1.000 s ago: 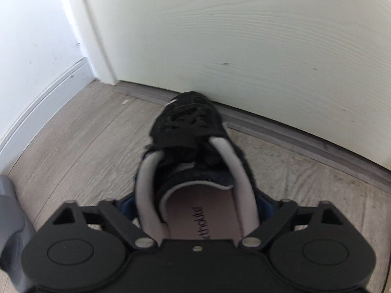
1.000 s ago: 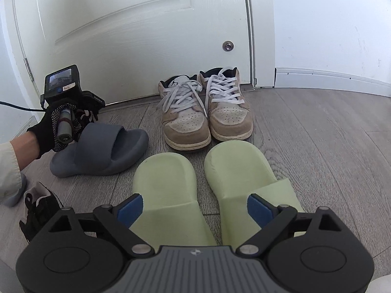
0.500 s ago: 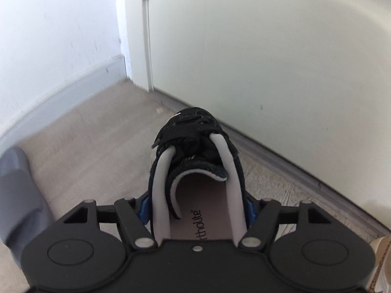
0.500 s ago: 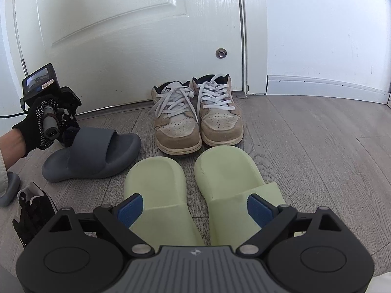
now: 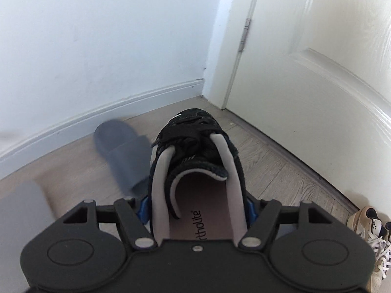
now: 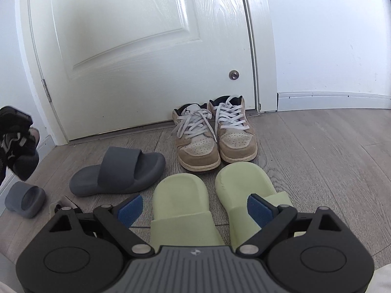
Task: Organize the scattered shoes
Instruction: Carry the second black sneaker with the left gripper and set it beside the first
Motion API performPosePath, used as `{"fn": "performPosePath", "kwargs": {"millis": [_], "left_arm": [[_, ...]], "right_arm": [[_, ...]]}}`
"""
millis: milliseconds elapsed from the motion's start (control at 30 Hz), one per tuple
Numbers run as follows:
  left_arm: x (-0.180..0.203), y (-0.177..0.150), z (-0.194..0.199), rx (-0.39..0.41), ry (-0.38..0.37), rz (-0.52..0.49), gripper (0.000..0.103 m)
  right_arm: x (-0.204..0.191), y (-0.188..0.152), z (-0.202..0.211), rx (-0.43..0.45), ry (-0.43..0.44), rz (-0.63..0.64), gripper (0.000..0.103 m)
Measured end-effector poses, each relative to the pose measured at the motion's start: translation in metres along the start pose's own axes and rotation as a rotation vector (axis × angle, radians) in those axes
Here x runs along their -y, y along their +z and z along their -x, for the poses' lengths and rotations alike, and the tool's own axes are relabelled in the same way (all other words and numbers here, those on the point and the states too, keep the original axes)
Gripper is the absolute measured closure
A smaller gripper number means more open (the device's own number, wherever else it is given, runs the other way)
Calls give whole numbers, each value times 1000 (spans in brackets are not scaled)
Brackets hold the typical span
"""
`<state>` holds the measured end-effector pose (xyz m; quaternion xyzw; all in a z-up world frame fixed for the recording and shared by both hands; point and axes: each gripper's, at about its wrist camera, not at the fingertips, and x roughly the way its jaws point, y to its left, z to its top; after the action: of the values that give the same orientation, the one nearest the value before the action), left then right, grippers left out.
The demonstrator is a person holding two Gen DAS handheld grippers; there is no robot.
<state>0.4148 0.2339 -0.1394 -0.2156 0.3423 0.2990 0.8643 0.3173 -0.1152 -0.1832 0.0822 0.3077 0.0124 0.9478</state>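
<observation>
My left gripper [image 5: 198, 210] is shut on the heel end of a black sneaker [image 5: 195, 131], its blue pads pressing both sides, and holds it off the floor. In the right wrist view the same black sneaker [image 6: 17, 144] hangs at the far left edge. My right gripper [image 6: 194, 208] stands open above two pale green slides [image 6: 180, 195] that lie side by side. A pair of tan sneakers [image 6: 215, 144] with white laces stands against the door. One grey slide [image 6: 114, 171] lies left of the green pair, another grey slide [image 6: 24, 199] near the left wall.
The white door [image 6: 136, 48] and its frame close the back, with skirting [image 5: 97, 114] along the left wall. A grey slide [image 5: 122, 146] lies on the wood floor below the lifted sneaker. Part of another dark shoe [image 6: 66, 202] shows behind my right gripper's left finger.
The left gripper closed tighter on the black sneaker, lifted it off the floor and swung it left from the door toward the wall corner. The right gripper drew back slightly, still open.
</observation>
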Motion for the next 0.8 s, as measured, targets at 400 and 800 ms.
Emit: {"fn": "performPosePath", "kwargs": {"millis": [400, 800], "left_arm": [[-22, -90, 14, -170, 13, 24, 33], [10, -122, -11, -116, 55, -105, 32]], "right_arm": [[-7, -24, 42, 13, 51, 34, 10], [-2, -27, 50, 23, 50, 26, 10]]}}
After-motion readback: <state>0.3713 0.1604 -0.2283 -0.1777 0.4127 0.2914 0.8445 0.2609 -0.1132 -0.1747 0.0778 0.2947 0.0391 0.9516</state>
